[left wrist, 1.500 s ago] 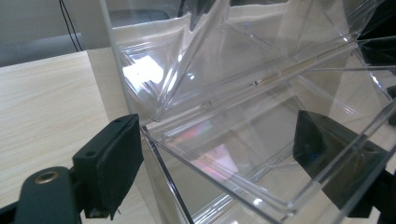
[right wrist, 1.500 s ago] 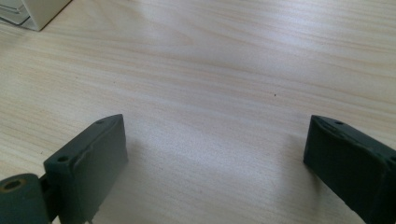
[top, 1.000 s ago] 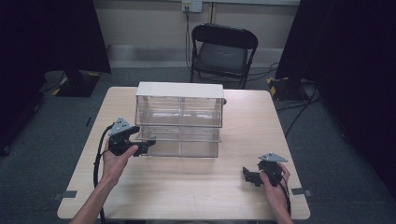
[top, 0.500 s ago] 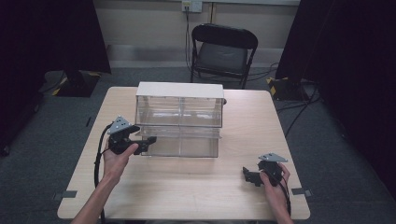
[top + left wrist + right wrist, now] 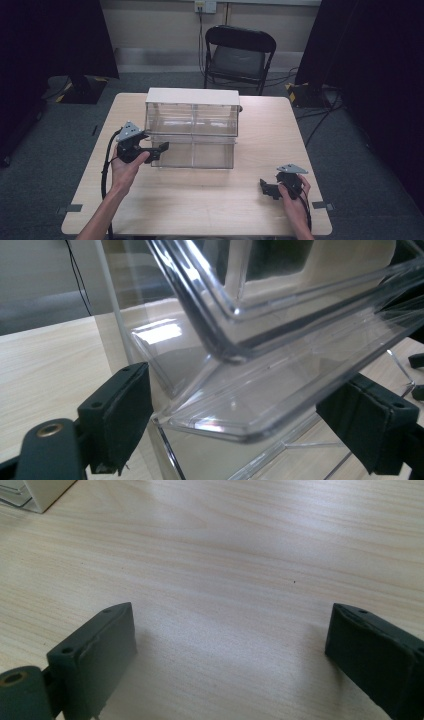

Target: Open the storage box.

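The clear drawer unit (image 5: 192, 127) stands mid-table (image 5: 260, 210), its lower left drawer (image 5: 280, 400) seemingly pulled partway out. The left gripper (image 5: 155, 149), jaws spread wide, straddles that drawer's front lip without clamping it. The right gripper (image 5: 266, 189) rests gaping, empty, on bare pale wood. A folding chair (image 5: 239, 55) waits behind.

Overhead view, two close table-level (image 5: 210, 200) views
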`<action>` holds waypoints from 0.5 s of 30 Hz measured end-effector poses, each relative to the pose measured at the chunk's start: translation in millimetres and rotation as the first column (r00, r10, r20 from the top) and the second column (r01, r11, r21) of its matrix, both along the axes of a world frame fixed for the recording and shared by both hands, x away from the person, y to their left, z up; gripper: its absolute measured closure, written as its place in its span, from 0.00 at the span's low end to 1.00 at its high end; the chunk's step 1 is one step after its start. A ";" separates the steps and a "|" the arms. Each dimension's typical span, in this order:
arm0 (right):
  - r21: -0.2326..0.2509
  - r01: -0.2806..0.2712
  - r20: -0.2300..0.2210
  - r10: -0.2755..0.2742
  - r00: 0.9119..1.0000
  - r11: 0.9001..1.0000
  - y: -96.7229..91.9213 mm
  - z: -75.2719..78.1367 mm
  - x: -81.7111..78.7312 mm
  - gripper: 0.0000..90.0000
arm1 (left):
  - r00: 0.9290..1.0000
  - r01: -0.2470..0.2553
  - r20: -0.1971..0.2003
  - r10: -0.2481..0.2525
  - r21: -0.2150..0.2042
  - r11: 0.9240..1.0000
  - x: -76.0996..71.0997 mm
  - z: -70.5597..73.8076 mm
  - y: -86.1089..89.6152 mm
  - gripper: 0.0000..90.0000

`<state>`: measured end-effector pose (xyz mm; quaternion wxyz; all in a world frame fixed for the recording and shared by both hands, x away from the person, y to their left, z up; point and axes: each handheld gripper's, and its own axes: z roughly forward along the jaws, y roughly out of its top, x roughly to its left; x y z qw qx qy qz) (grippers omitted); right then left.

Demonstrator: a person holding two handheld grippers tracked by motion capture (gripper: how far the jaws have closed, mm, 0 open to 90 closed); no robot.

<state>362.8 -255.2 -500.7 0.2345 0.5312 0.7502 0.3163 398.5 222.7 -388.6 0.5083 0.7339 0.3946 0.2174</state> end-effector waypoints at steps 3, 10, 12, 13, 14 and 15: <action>0.000 0.000 0.000 0.000 1.000 1.000 0.0 0.0 0.0 0.06 | 1.000 0.000 -0.001 0.000 0.002 1.000 -0.1 0.0 0.3 0.16; 0.000 0.001 0.000 -0.001 1.000 1.000 0.0 0.0 0.0 0.06 | 1.000 0.006 -0.007 -0.006 -0.004 1.000 0.4 0.6 0.8 0.16; 0.000 0.000 0.000 0.000 1.000 1.000 0.0 0.0 0.0 0.06 | 1.000 0.009 -0.004 -0.009 -0.004 1.000 0.5 1.0 0.7 0.16; 0.000 0.000 0.000 0.000 1.000 1.000 0.0 0.0 0.0 0.06 | 1.000 0.013 -0.006 -0.013 -0.003 1.000 0.5 1.5 0.9 0.15; 0.000 0.000 0.000 0.000 1.000 1.000 0.0 0.0 0.0 0.06 | 1.000 0.013 -0.009 -0.013 -0.013 1.000 0.1 3.7 0.4 0.12; 0.000 0.000 0.000 0.000 1.000 1.000 0.0 0.0 0.0 0.06 | 1.000 0.013 -0.009 -0.013 -0.013 1.000 0.1 3.7 0.4 0.12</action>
